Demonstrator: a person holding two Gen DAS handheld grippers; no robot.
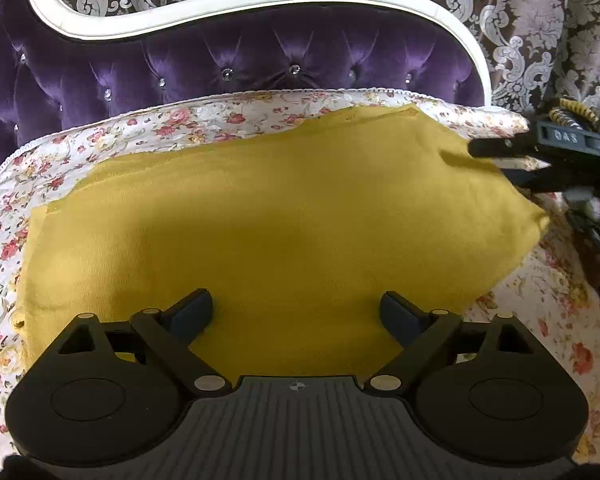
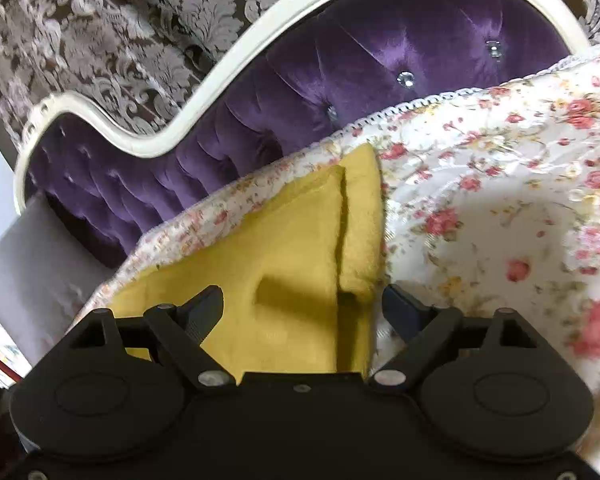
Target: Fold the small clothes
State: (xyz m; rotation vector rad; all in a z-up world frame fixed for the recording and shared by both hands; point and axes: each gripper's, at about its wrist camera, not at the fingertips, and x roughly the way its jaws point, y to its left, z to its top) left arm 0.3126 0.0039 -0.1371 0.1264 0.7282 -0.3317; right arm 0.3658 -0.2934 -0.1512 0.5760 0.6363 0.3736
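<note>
Left tool: jaws apart, empty, over near edge of mustard-yellow knit cloth lying flat on floral bedspread. Right tool, at 3 o'clock: apart, empty. Cloth looks soft, light, limp; pinch corners.

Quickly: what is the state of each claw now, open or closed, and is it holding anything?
Left claw: open, holding nothing, above the yellow cloth.
Right claw: open, holding nothing, at the cloth's edge.
</note>
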